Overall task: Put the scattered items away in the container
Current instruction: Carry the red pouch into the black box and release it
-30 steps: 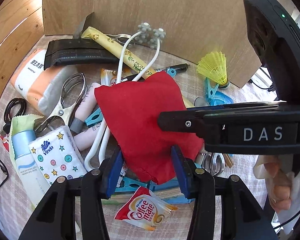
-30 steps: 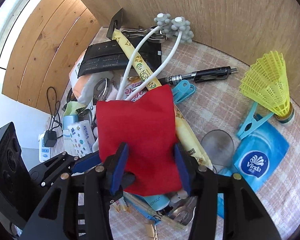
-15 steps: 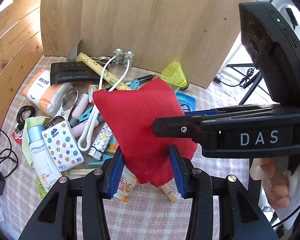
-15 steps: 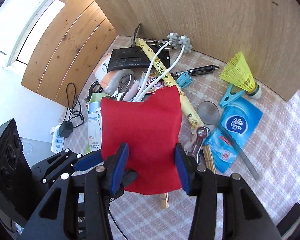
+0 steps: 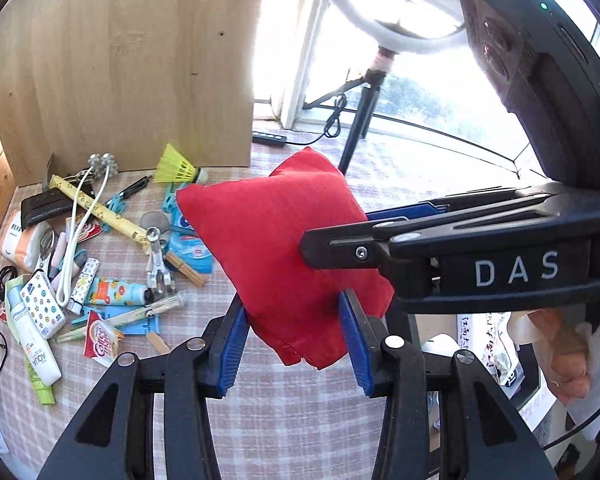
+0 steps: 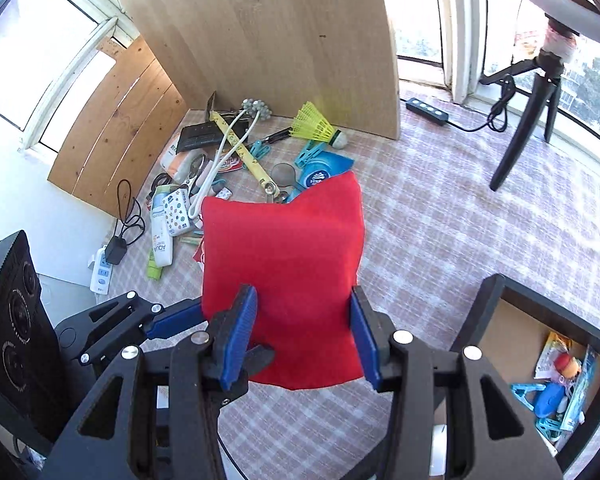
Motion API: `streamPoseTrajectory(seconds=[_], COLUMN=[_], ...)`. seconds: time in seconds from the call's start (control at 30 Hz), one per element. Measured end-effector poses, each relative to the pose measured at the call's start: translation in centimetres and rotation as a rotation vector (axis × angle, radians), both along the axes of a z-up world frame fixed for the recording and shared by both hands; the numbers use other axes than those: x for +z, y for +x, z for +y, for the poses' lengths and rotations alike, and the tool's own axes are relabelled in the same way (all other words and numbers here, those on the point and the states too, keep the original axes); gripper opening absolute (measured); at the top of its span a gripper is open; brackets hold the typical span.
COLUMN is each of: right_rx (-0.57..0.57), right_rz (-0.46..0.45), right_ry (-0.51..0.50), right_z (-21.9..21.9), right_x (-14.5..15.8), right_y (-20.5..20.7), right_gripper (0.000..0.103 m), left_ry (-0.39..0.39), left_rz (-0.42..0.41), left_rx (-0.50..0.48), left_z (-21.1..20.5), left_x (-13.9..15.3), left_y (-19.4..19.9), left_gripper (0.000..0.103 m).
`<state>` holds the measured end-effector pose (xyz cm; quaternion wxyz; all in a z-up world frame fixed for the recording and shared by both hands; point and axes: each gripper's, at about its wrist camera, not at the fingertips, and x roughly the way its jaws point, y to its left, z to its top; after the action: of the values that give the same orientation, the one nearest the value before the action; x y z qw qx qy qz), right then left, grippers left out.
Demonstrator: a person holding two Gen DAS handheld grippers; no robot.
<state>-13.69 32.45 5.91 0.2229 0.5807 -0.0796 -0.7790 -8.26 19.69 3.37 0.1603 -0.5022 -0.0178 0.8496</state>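
Note:
A red cloth pouch (image 5: 284, 248) hangs in the air above the checked tablecloth, held from two sides. My left gripper (image 5: 294, 322) is shut on its lower edge. My right gripper (image 6: 300, 330) is shut on it too and reaches in from the right in the left wrist view (image 5: 340, 246). The pouch also shows in the right wrist view (image 6: 284, 272). The dark-framed container (image 6: 496, 292) sits at the lower right and holds several small items. The scattered pile (image 5: 100, 248) lies far left by the wooden board.
A yellow shuttlecock (image 5: 176, 168), blue tissue pack (image 6: 320, 168), white massager (image 5: 76, 220), sunscreen tube (image 5: 36, 352) and clips lie in the pile. A tripod leg (image 6: 516, 140) and power strip (image 6: 426, 111) stand at the back. A wooden board (image 6: 280, 40) stands behind the pile.
Both grippers have lifted the red pouch up and carried it to the right, away from the pile. The container has come into the right wrist view.

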Motion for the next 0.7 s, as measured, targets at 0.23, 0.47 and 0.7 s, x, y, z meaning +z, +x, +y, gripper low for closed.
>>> streamPoseTrajectory(seconds=[0.23, 0.47, 0.7], right_rx=[-0.125, -0.258, -0.332], right_rz=[0.008, 0.001, 0.045], right_ry=[0.047, 0.046, 0.122], right_z=[8.9, 16.8, 20.9], right_x=[0.7, 1.0, 1.9], right_y=[4.3, 7.8, 10.3], right_gripper=[0.046, 0.046, 0.046], left_ry=[0.015, 0.006, -0.035], left_rz=[-0.006, -0.003, 0.0], left_rx=[-0.16, -0.298, -0.389], left_z=[8.7, 16.1, 20.1], left_x=[0.4, 1.0, 1.0], left_y=[2.4, 4.2, 5.0], left_gripper=[0.043, 0.043, 0.068])
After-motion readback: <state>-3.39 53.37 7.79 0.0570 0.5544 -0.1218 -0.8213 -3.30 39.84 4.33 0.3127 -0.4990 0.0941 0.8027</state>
